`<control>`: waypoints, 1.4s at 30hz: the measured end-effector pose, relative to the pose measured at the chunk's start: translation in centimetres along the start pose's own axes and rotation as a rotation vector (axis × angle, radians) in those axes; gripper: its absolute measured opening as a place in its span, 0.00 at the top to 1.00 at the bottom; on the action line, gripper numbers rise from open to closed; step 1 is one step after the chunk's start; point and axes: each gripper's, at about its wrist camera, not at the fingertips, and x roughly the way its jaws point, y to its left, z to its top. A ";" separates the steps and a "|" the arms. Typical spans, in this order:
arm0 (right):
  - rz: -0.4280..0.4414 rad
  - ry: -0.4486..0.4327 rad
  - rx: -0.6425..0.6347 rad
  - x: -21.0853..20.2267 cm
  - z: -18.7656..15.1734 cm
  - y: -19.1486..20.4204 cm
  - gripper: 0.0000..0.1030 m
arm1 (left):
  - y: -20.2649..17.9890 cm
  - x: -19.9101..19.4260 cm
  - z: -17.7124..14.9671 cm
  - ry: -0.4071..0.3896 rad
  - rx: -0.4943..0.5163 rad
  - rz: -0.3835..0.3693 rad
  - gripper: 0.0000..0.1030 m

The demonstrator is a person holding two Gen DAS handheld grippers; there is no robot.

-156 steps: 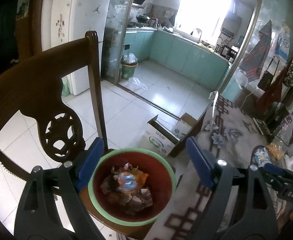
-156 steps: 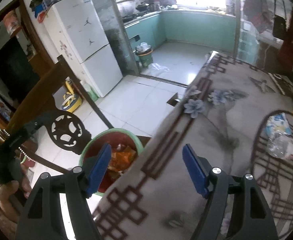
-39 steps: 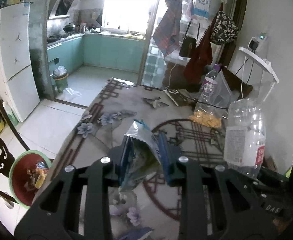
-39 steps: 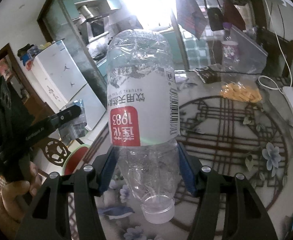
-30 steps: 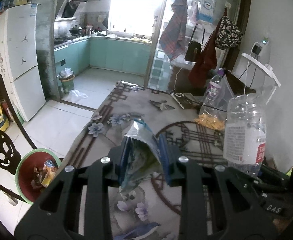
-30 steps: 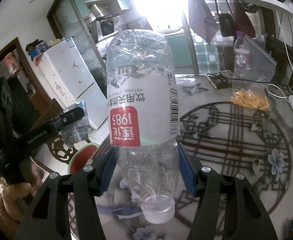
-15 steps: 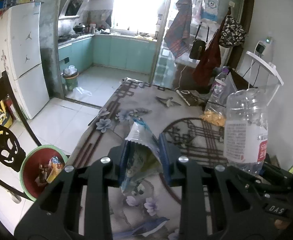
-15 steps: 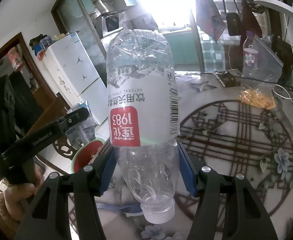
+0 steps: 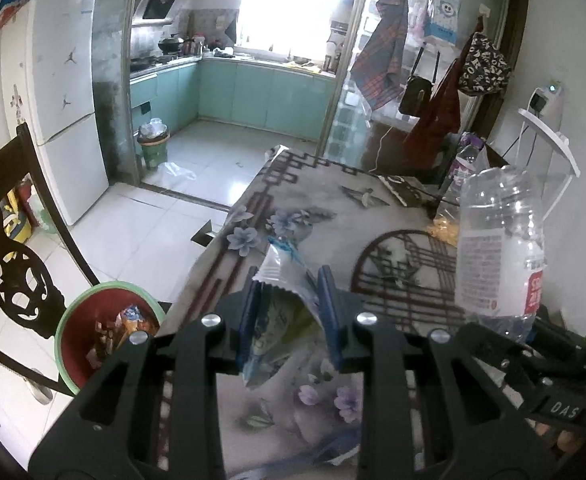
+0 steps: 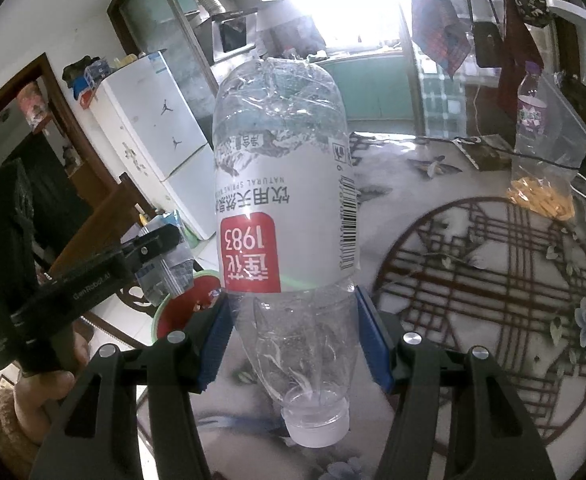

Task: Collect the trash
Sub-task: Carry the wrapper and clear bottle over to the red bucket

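Left tool (image 9: 289, 312) with wrapper (image 9: 281, 320) above floral tablecloth (image 9: 293, 216), kitchen (image 9: 253, 92) beyond

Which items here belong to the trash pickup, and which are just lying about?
Job:
- crumpled snack wrapper, in left gripper
- clear plastic bottle, in right gripper
- green-rimmed red bin

Lying about:
- bag of yellow snacks
- white fridge

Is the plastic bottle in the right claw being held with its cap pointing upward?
No, the plastic bottle is upside down in the right claw, its white cap at the bottom.
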 end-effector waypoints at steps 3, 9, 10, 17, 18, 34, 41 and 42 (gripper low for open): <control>-0.010 0.004 0.001 0.7 0.1 0.7 0.45 | 0.9 0.3 0.4 0.003 0.004 -0.009 0.73; -0.025 0.009 0.004 2.1 0.6 2.4 0.45 | 2.7 1.1 1.2 0.013 0.016 -0.032 0.73; -0.028 0.010 0.005 2.4 0.7 2.6 0.45 | 3.0 1.3 1.3 0.015 0.018 -0.035 0.73; -0.037 0.021 0.015 4.0 0.9 3.8 0.45 | 4.8 1.8 1.8 0.031 0.024 -0.049 0.73; -0.036 0.022 0.014 4.2 1.0 4.0 0.45 | 5.0 1.9 1.8 0.033 0.023 -0.049 0.73; -0.016 0.067 -0.026 7.8 1.3 8.1 0.45 | 10.1 1.6 2.1 0.037 -0.021 -0.021 0.73; -0.004 0.088 -0.044 9.1 1.3 9.6 0.45 | 12.2 1.2 2.2 0.032 -0.044 0.001 0.73; -0.002 0.090 -0.048 9.3 1.3 9.8 0.45 | 12.4 1.2 2.2 0.031 -0.046 0.005 0.73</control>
